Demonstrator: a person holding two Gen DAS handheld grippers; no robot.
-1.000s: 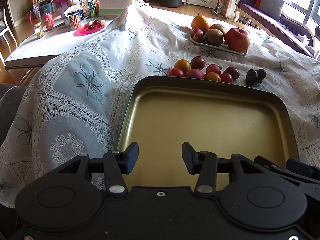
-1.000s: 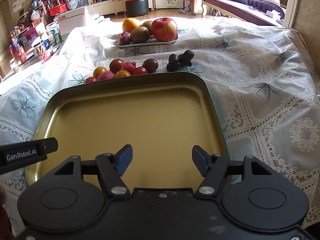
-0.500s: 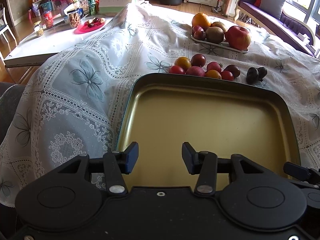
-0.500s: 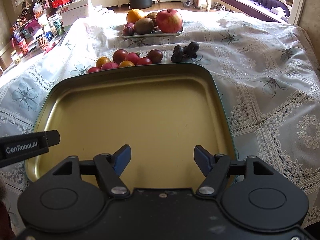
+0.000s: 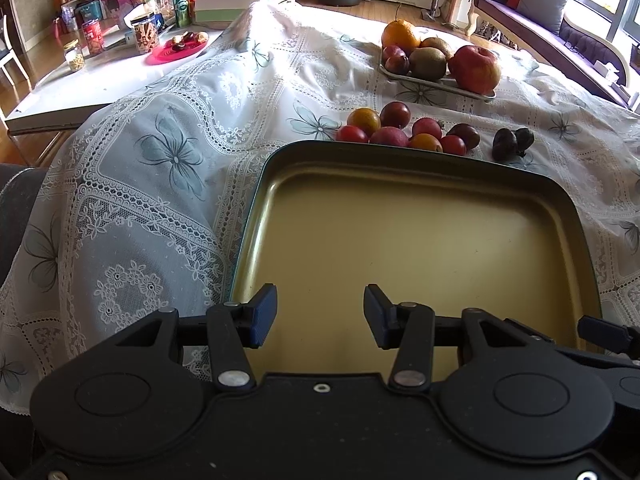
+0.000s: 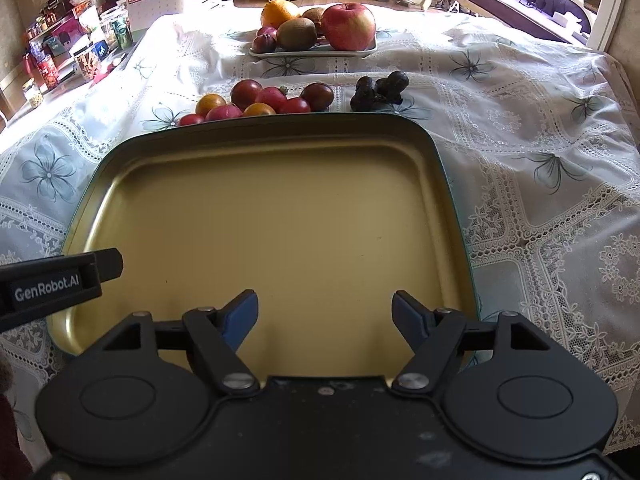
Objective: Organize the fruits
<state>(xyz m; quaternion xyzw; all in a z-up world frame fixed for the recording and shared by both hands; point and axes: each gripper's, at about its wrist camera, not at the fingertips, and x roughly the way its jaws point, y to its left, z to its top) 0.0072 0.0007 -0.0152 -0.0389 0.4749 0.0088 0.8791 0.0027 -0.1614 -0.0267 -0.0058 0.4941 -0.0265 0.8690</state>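
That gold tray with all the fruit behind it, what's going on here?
A person holds two grippers over an empty gold tray, sorting fruit. Nothing is picked up yet: the left gripper is open, and the right gripper has just been opening, with nothing between its jaws. Small loose fruits wait on the tablecloth beyond the tray; a plate behind holds bigger fruit.

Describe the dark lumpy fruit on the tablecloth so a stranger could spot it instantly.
Find the big gold tray. Just past its far right corner, right of the row of small red and orange fruits, sits the dark lumpy fruit: near-black and knobbly, unlike its smooth bright neighbours.
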